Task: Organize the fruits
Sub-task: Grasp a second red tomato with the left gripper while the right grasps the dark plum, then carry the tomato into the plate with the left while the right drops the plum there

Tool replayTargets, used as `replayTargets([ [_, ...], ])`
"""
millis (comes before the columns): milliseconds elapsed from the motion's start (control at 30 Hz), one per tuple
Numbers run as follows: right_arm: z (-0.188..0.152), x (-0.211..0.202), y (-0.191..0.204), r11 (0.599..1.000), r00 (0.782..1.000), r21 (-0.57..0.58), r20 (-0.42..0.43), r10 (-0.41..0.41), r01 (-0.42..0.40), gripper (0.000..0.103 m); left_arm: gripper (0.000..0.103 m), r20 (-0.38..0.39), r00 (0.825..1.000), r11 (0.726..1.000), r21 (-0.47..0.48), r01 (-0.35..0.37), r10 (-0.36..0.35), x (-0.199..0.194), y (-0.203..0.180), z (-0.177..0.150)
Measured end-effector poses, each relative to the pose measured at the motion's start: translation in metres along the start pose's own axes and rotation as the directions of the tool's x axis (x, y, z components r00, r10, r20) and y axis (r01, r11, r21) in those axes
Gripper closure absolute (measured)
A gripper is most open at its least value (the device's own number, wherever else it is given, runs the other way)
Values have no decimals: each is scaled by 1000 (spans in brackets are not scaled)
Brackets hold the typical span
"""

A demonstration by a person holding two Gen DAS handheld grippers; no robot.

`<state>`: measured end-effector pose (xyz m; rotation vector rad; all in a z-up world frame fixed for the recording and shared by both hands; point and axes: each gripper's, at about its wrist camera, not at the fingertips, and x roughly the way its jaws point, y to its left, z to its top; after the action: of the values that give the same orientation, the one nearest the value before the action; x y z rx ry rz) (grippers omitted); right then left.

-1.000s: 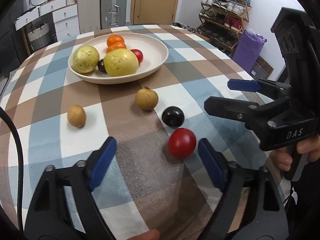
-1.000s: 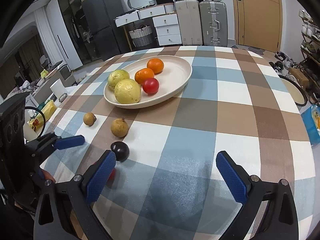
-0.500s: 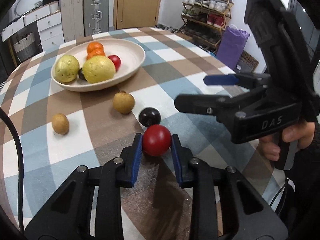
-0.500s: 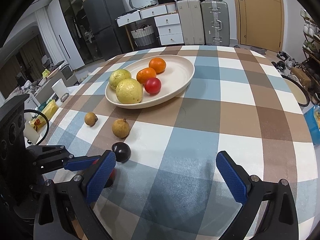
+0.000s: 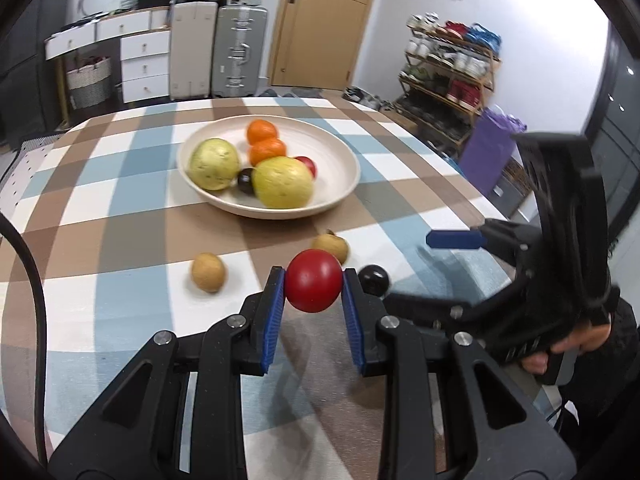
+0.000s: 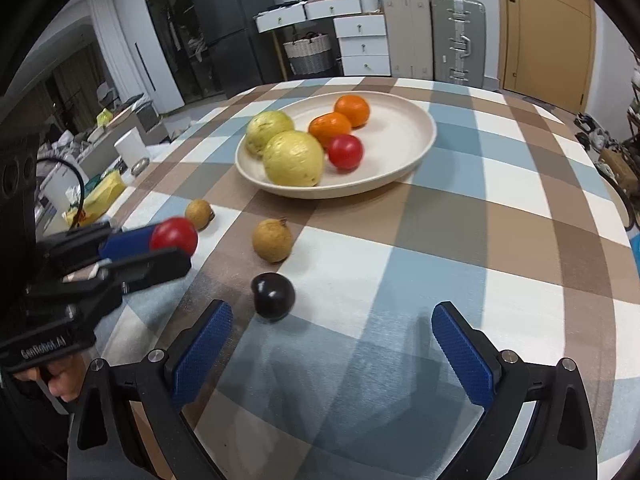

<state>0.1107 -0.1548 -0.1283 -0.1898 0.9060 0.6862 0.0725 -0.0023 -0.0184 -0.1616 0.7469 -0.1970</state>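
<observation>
Left gripper point(image 5: 313, 286) clamped the red tomato point(image 5: 313, 286) above the table's point(image 5: 120, 184) near edge, short of the bowl point(image 5: 344, 184). Right gripper point(image 6: 332, 344) stood open, empty. Round, smooth skin risked slipping from the pads during transfer.

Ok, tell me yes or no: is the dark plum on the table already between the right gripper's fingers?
No: the dark plum lies on the checked tablecloth ahead of the open right gripper, outside its fingers.
</observation>
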Motion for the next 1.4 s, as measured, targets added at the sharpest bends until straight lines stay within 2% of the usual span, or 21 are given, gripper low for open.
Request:
replayTargets([
  [167, 1, 12, 20, 996, 999, -84, -30, -10, 7, 11, 78, 7, 1000, 1000, -25, -11, 12, -2, 10, 1],
  [367, 4, 18, 28, 993, 1000, -118, -26, -9, 6, 31, 78, 11, 1000, 999, -35, -25, 25, -2, 16, 0],
  [433, 5, 18, 29, 993, 1000, -120, -16, -3, 1, 47, 78, 13, 1000, 999, -35, -25, 25, -1, 16, -1],
  [533, 6, 17, 30, 992, 1000, -125, -14, 0, -1, 55, 78, 13, 1000, 999, -35, -28, 28, -1, 16, -1],
  [700, 3, 17, 35, 988, 1000, -155, -9, 15, -16, 60, 78, 18, 999, 999, -31, -38, 39, -1, 15, -1],
  [767, 3, 17, 35, 987, 1000, -160, -10, 14, -15, 66, 78, 18, 999, 998, -34, -45, 46, 0, 15, 0],
  [833, 4, 16, 31, 989, 1000, -149, -9, 21, -22, 76, 78, 18, 998, 998, -35, -53, 53, 1, 15, 0],
  [1100, 5, 10, 24, 989, 997, -126, 14, 77, -75, 78, 78, 17, 997, 997, -38, -71, 72, 5, 15, 1],
  [1400, 15, -7, 13, 989, 990, -105, 89, 110, -100, 78, 78, 39, 996, 996, -44, -83, 85, 9, 17, 14],
])
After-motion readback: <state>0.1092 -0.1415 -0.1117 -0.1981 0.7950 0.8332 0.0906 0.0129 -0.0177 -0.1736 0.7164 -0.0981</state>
